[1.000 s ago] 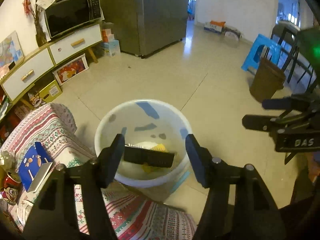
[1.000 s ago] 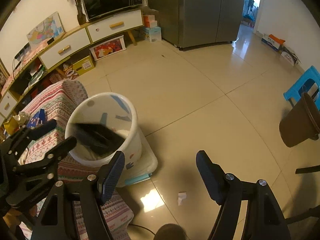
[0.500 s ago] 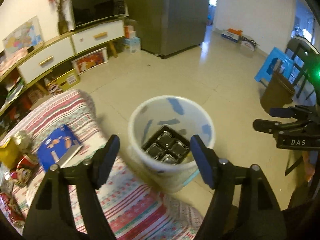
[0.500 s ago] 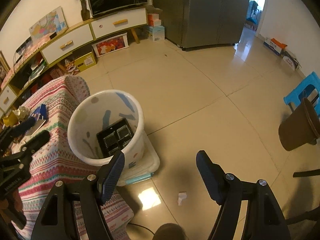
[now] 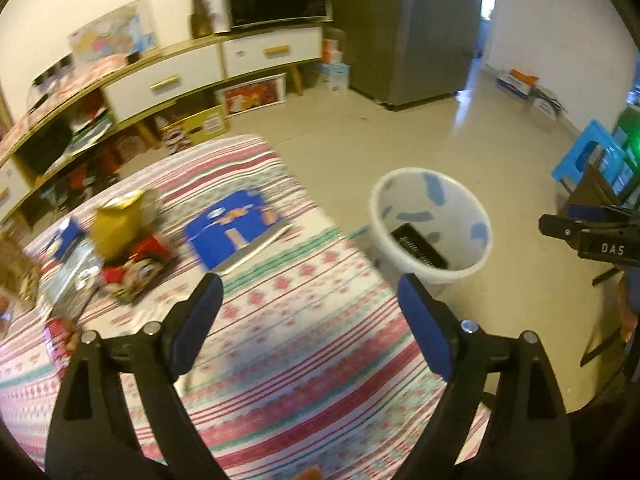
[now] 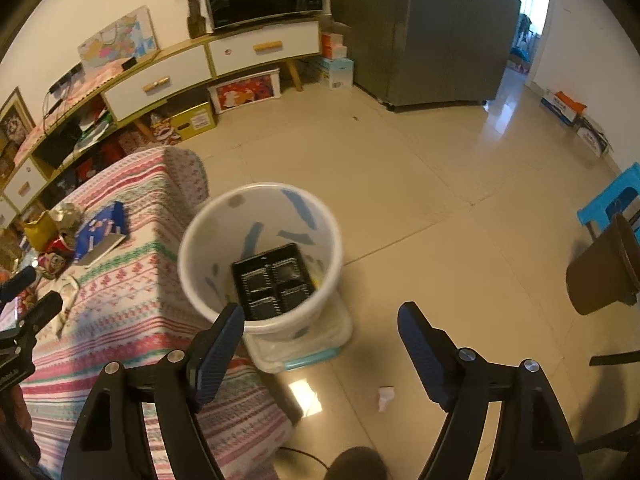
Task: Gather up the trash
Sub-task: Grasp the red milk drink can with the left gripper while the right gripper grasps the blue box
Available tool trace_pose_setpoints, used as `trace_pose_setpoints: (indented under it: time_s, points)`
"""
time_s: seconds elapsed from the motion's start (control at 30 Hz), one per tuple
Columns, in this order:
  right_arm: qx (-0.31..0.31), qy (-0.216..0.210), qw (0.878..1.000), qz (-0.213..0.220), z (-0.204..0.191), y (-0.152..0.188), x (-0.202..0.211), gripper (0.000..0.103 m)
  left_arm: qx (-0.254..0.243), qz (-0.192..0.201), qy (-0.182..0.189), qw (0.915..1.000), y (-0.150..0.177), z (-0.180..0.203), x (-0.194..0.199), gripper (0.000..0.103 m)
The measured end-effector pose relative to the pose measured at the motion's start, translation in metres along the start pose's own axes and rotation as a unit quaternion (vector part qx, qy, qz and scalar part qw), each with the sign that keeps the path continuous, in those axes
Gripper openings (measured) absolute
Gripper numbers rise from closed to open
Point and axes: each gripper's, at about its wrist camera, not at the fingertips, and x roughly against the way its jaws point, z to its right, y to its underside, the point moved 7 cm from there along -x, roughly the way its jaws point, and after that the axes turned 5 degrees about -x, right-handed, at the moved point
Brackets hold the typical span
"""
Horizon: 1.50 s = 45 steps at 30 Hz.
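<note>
Two tools: left tool (image 5: 310,320) and right tool (image 6: 320,334) spread, empty.
Bin: white plastic bucket (image 6: 260,264) holds black compartmented plastic tray (image 6: 273,286).

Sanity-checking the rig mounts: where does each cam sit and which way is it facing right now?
Left wrist: on the left gripper, looking down across the striped cloth; open fingers low in frame, right gripper at the right edge.
Right wrist: on the right gripper, looking down at the bin and floor; open fingers low in frame, left gripper at the left edge.
Shared: bin, tray, cloth.
</note>
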Motion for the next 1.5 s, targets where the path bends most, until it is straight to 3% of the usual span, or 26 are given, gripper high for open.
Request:
trace_pose_setpoints:
  time_s: [0.27,0.43,0.67,0.83,0.97,1.27,1.47,1.5]
  points:
    - [0.024,-0.022,0.999,0.000,-0.058,-0.001,0.000,0.084,0.043,-0.035,-0.042,0.9976,0.031,-0.051,0.012,0.095]
    - [0.046,-0.028,0.998,-0.011,-0.094,0.002,-0.008,0.084,0.094,-0.076,-0.051,0.9914,0.050,-0.091,0.014,0.095]
    - [0.069,-0.030,0.997,-0.020,-0.135,0.002,-0.024,0.085,0.142,-0.086,-0.076,0.9832,0.066,-0.155,0.023,0.095]
    - [0.077,-0.035,0.996,-0.024,-0.168,-0.004,-0.038,0.085,0.194,-0.088,-0.095,0.9723,0.075,-0.212,0.019,0.095]
    - [0.080,-0.040,0.995,-0.033,-0.187,-0.006,-0.051,0.085,0.253,-0.097,-0.078,0.9594,0.084,-0.241,0.008,0.095]
    - [0.110,-0.057,0.991,-0.043,-0.232,-0.019,-0.079,0.085,0.274,-0.131,-0.062,0.9508,0.098,-0.246,-0.014,0.095]
    - [0.150,-0.079,0.985,-0.042,-0.272,-0.019,-0.096,0.097,0.284,-0.140,-0.052,0.9471,0.105,-0.243,-0.021,0.095]
    - [0.159,-0.079,0.983,-0.042,-0.278,-0.019,-0.099,0.103,0.287,-0.141,-0.051,0.9462,0.106,-0.243,-0.021,0.095]
